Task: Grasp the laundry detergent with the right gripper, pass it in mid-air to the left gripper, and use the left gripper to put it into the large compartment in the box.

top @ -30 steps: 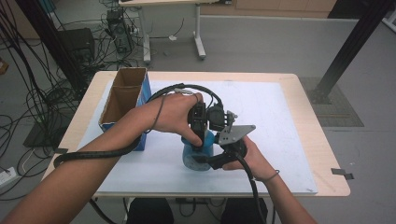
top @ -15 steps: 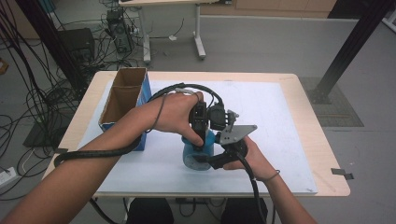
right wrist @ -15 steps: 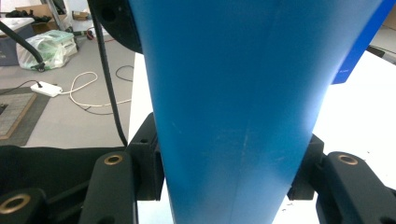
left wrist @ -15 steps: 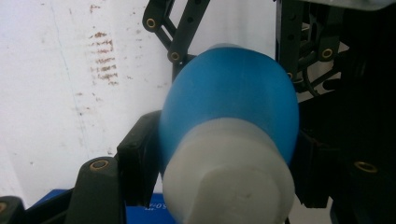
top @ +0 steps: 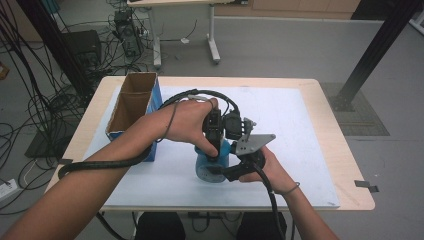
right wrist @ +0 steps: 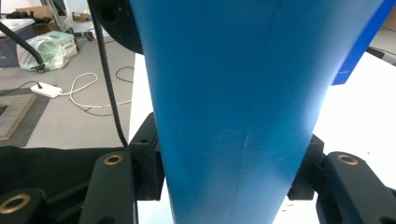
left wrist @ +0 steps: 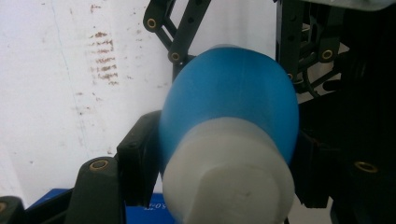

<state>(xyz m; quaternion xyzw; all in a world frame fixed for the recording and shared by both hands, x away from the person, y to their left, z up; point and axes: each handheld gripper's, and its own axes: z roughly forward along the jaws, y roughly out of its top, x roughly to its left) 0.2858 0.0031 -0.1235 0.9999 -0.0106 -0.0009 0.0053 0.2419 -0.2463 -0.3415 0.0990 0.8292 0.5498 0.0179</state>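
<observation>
A blue plastic bottle with a white cap [left wrist: 229, 140] stands near the front edge of the white-covered table [top: 300, 125], with the left gripper [top: 214, 150] clamped on its top end and the right gripper [top: 235, 172] clamped on its blue body. An open cardboard box with blue sides [top: 131, 107] sits just to the left, partly hidden by the left forearm [top: 115, 155]. From above, both hands and the grippers cover most of the bottle.

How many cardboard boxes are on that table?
1. The open cardboard box stands near the table's far left corner, beside the person's left forearm. Another could be hidden behind the hands.

Left gripper [top: 216, 150], right gripper [top: 235, 167]: jaws clamped, hands close together.
</observation>
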